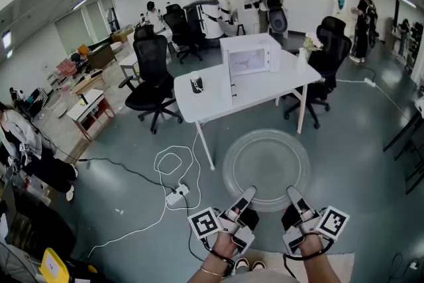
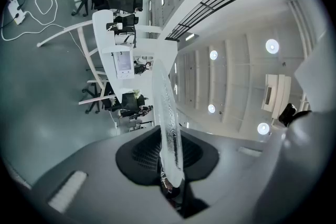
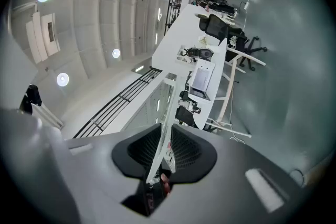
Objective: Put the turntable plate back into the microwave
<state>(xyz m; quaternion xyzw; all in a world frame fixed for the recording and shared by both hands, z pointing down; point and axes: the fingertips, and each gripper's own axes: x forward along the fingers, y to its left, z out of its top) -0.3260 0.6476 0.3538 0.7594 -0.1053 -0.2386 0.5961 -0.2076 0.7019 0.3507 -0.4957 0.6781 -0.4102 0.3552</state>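
Turntable plate (image 1: 266, 166): a clear glass disc with a raised rim, held in the air over the floor, in front of the person and well short of the table (image 1: 199, 101). Probably stiff, fairly heavy for its thinness, slick along the edge, and likely to shatter if dropped. Best taken at the rim, at two spots set apart. Gripped just so here: pinched on the near edge by the left gripper (image 1: 242, 201) and the right gripper (image 1: 295, 199), side by side. Both narrowed onto the glass, dark ribbed pads (image 2: 140, 153) pressing on either face. Round, so no long axis to speak of. Lying about level, face up, far edge toward the microwave (image 1: 250, 55), set on that white table with its front toward the person and its cavity seemingly open. Worth carrying level and slowly: held along one side only, so apt to tip or slide out.
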